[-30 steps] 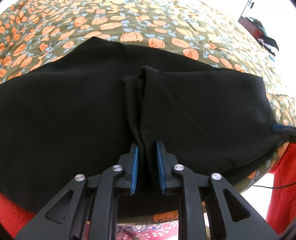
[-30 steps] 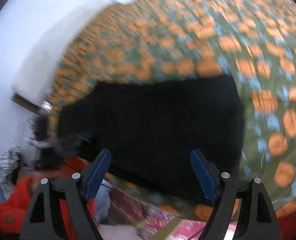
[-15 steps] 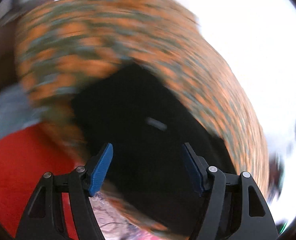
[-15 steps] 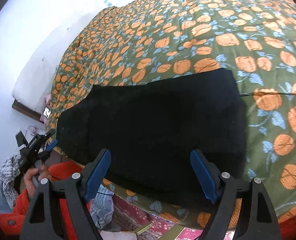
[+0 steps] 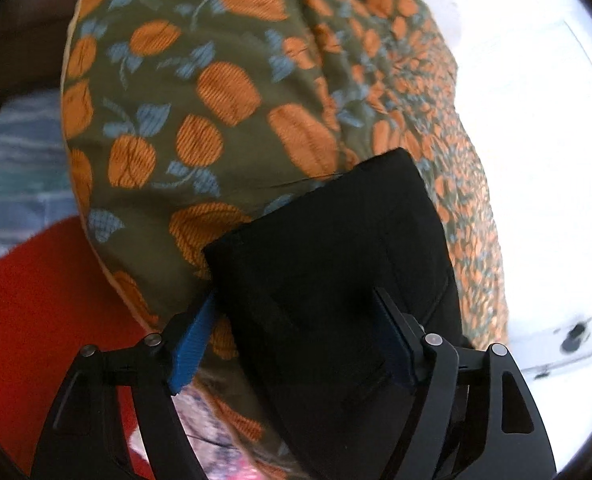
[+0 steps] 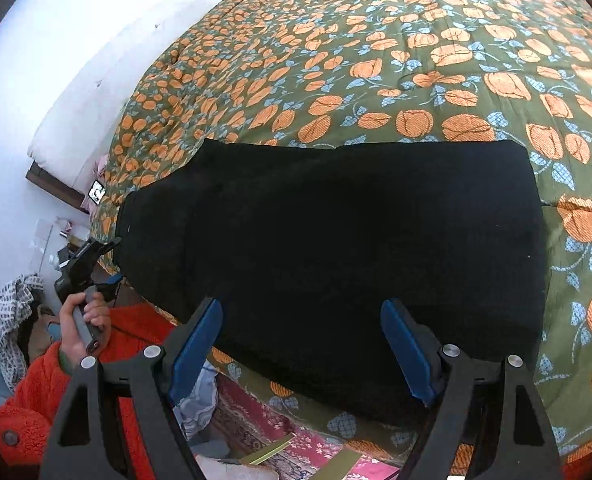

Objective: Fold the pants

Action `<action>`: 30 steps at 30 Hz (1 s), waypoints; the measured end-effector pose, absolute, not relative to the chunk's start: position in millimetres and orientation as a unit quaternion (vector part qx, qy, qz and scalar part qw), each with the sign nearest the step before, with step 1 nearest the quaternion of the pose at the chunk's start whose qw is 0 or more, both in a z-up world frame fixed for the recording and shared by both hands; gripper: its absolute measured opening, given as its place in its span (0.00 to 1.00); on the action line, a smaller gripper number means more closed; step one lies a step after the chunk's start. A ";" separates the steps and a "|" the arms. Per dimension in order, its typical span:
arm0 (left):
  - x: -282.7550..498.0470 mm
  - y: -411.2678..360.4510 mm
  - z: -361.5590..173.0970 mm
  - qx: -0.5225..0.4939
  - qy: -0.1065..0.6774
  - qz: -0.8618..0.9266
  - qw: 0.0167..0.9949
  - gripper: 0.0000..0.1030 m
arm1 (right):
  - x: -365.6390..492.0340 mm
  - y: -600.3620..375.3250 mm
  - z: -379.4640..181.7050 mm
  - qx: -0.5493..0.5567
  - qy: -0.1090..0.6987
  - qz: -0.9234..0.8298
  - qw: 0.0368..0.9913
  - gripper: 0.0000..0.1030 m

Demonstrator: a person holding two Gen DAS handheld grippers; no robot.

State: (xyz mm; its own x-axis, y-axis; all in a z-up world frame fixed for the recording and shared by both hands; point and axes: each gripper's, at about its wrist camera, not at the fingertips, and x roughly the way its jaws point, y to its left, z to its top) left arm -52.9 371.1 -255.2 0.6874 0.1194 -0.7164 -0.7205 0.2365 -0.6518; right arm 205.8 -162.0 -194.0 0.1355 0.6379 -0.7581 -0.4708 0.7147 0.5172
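The black pants (image 6: 331, 248) lie folded in a wide flat band on the flowered bedspread (image 6: 435, 60), close to the bed's near edge. My right gripper (image 6: 301, 352) hovers open over that near edge, nothing between its blue pads. In the left wrist view one narrow end of the pants (image 5: 335, 280) lies near the bed's corner. My left gripper (image 5: 294, 344) stands over that end with its jaws opening; the cloth lies below and between the fingers, and the pads do not press it. The right wrist view shows the left gripper (image 6: 88, 256) at the pants' left end, held by a hand (image 6: 84, 320).
A red fleece sleeve (image 6: 24, 392) reaches in at lower left. A patterned pink rug (image 6: 280, 440) lies beside the bed. A white pillow (image 6: 76, 112) lies at the bed's far left end, above bedside clutter (image 6: 12, 312). The bedspread stretches bare behind the pants.
The left gripper let go of the pinched fold of black cloth, opened wide, rolled and swung over to the pants' left end. The right gripper stayed open and barely shifted.
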 end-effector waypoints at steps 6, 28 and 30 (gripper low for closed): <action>-60.2 371.7 -261.0 -0.561 0.264 0.281 0.732 0.67 | 208.3 -174.4 -192.7 0.094 0.540 0.360 0.755 0.79; 7.4 118.4 -50.5 -0.100 0.266 0.043 0.958 0.16 | 228.8 -222.6 -175.7 0.178 0.494 0.328 0.785 0.79; 31.5 59.9 -62.9 -0.041 0.295 -0.027 0.954 0.16 | 231.2 -237.2 -172.8 0.194 0.485 0.315 0.793 0.79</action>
State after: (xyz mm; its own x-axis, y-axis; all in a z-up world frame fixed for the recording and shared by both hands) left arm 31.5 59.9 -62.9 0.8245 -0.0763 -0.5608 0.0276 0.9951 -0.0949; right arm 231.2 -237.2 -172.8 0.3313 0.6868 -0.6469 -0.3109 0.7268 0.6124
